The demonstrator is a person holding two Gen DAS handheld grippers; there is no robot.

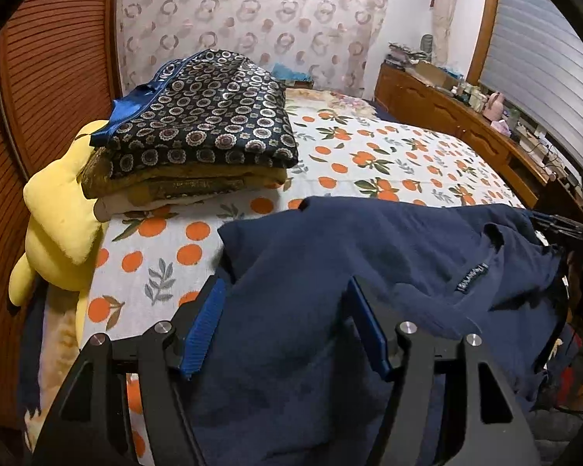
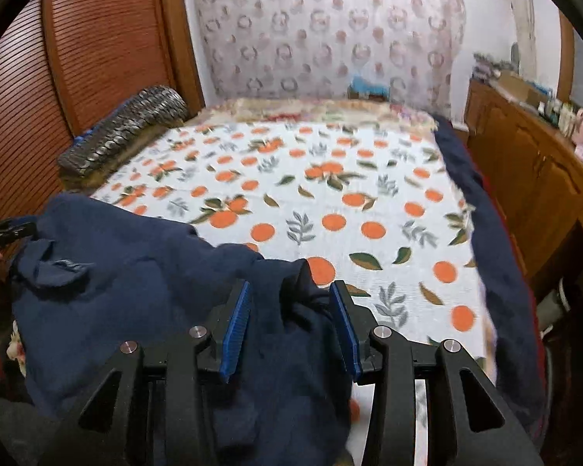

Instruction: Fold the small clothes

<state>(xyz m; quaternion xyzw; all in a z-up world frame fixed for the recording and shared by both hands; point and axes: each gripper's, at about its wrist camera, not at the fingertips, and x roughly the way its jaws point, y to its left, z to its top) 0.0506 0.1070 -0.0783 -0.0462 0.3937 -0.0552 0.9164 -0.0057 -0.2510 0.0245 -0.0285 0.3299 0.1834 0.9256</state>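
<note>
Shirt (image 1: 330, 256), navy, lies crumpled on the near edge of the bed (image 1: 369, 155), filling the lower centre and right of the left wrist view. Neck label shows right of centre. In the right wrist view the shirt (image 2: 136, 272) fills the lower left.

Left tongs (image 1: 287, 326): blue pads apart, navy cloth lying between and over them. Pads do not press on the cloth; no grip.

Right tongs (image 2: 289, 322): blue pads apart, a fold of the shirt standing between them, pads clear of it on both sides as far as can be told. View is blurred.

Bed cover: white with orange fruit and leaf print, bare across the middle of both views.

Stack (image 1: 198, 132) of folded clothes sits on the bed, upper left of centre in the left wrist view; top piece dark with a ring print and a blue waistband, yellowish pieces beneath. Same stack (image 2: 124, 132) at left in the right wrist view, seen edge-on.

Yellow plush toy (image 1: 58, 225) at the left edge, touching the stack's lower left corner.

Wooden dresser (image 1: 466, 116) with clutter along the right side. Slatted wooden panel (image 1: 39, 77) at left. Patterned curtain (image 1: 252, 11) behind the bed.
</note>
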